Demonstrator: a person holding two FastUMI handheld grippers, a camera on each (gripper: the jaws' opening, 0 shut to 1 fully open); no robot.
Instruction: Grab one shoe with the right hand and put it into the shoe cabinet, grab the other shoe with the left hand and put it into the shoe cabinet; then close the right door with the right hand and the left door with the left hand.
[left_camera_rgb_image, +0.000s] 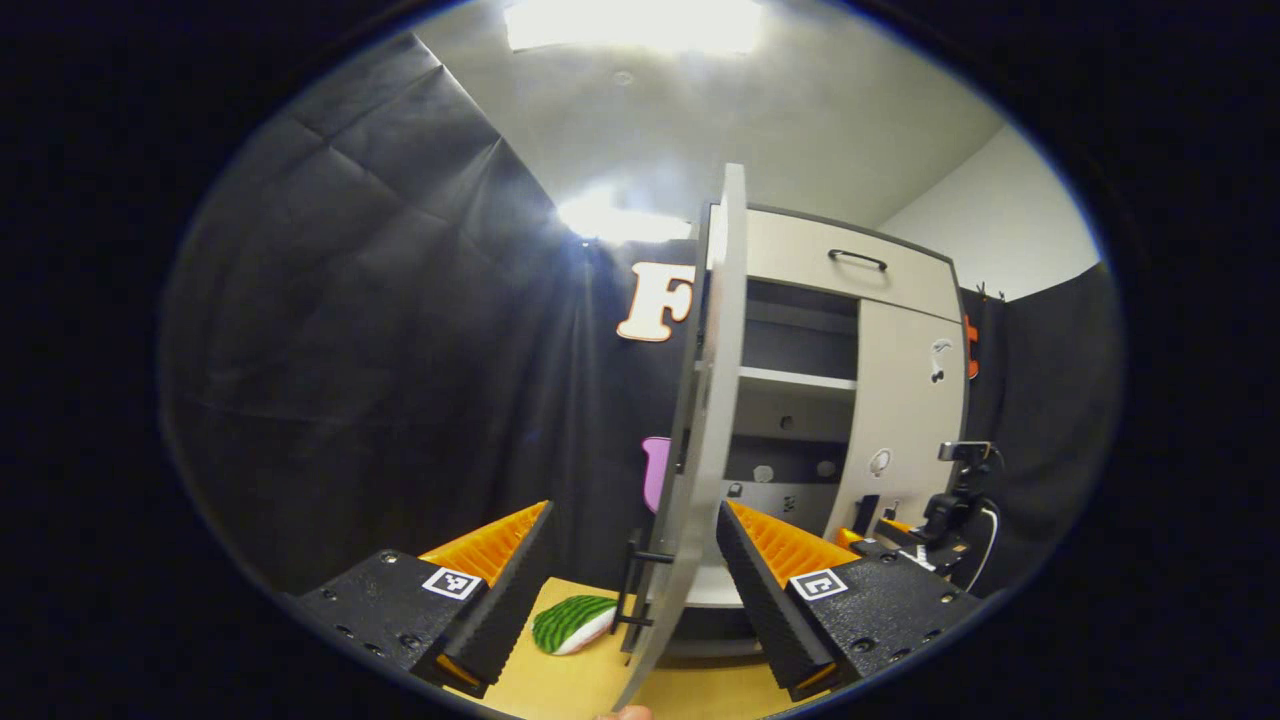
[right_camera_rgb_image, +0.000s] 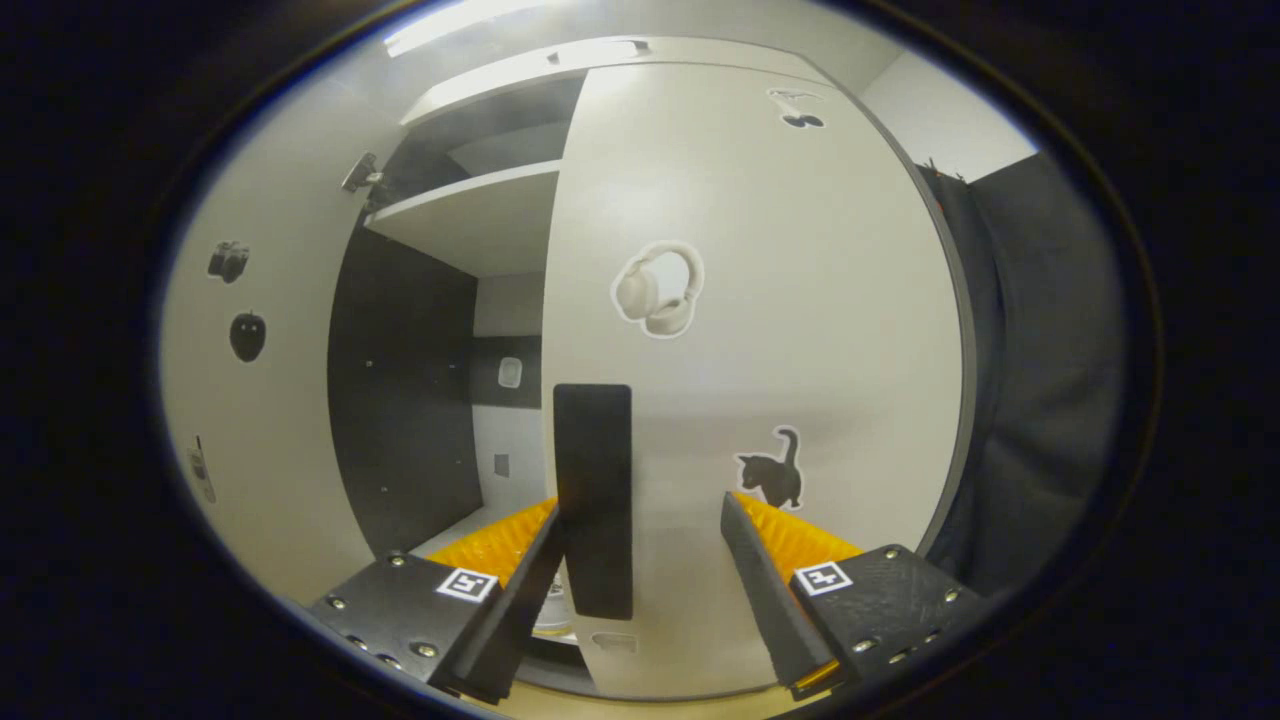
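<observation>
Grippers — left gripper (left_camera_rgb_image: 634, 560), right gripper (right_camera_rgb_image: 640, 550) — both spread; no legible writing.

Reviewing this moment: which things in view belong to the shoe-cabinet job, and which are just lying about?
Belongs to the job:
- shoe cabinet
- left door, edge-on between the open left gripper fingers
- right door, nearly shut
- black handle between the open right gripper fingers

Just lying about:
- watermelon-patterned item on the wooden surface
- stickers on the doors, e.g. headphones sticker
</observation>
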